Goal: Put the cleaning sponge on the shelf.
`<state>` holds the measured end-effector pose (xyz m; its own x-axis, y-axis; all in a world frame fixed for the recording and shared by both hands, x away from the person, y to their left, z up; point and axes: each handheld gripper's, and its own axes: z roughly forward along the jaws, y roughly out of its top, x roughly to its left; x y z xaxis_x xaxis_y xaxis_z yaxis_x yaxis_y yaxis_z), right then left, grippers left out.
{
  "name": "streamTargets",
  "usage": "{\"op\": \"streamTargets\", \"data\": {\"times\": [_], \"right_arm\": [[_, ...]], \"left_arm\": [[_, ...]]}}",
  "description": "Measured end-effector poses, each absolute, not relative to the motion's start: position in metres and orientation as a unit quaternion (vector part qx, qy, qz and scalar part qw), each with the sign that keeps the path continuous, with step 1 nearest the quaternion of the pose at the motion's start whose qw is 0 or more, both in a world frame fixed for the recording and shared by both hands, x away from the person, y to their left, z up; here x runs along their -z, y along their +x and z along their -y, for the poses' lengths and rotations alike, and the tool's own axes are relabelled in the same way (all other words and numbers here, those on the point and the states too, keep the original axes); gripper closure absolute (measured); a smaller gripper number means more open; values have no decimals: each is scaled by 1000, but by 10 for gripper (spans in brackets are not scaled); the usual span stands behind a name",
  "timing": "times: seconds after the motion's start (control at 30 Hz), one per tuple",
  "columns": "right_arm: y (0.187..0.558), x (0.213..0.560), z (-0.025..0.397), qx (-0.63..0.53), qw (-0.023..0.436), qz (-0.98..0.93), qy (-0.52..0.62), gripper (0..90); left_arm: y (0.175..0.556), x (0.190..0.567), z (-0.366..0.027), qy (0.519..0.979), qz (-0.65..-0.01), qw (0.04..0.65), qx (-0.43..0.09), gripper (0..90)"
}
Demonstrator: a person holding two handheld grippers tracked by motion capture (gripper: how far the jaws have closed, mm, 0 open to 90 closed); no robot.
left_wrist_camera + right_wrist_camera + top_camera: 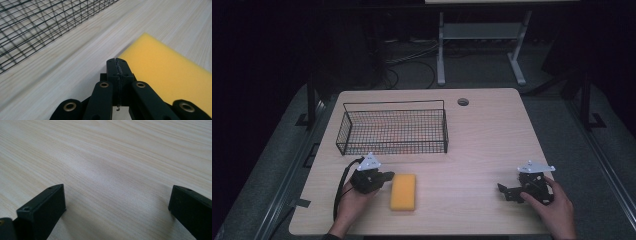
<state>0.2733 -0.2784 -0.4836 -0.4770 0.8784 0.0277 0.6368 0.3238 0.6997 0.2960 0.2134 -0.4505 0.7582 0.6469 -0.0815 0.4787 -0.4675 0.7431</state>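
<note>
On the pale wooden table [482, 130] a flat yellow rectangular sponge [403, 191] lay near the front edge, a little left of the middle, with its long side pointing away from the person. Behind it, toward the far left, stood a black wire-mesh basket [393, 129], and nothing was inside it as far as I could see. The left gripper [384, 176] rested just beside the left edge of the sponge, low over the table. In the left gripper view its two black jaws were pressed fully together, with nothing between them, and the sponge [172, 72] was just to the right of their tips. The right gripper [503, 190] lay far to the right, well apart from the sponge, and in the right gripper view its jaws stood wide apart over bare wood and held nothing. I judged that the step in hand was to take the sponge with the left gripper, probably to bring it to the basket. To do it well, the person should first spread the jaws wider than the sponge, then place one jaw on each long side and press gently, because soft foam deforms and can slip when it is pinched only at a corner.
</note>
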Motion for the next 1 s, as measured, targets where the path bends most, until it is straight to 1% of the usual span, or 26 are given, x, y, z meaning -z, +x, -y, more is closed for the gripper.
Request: {"op": "streamTargets", "data": {"times": [1.0], "right_arm": [[273, 484, 278, -331, 182, -793, 478, 2]], "left_arm": [[312, 448, -169, 861, -292, 405, -94, 898]]}}
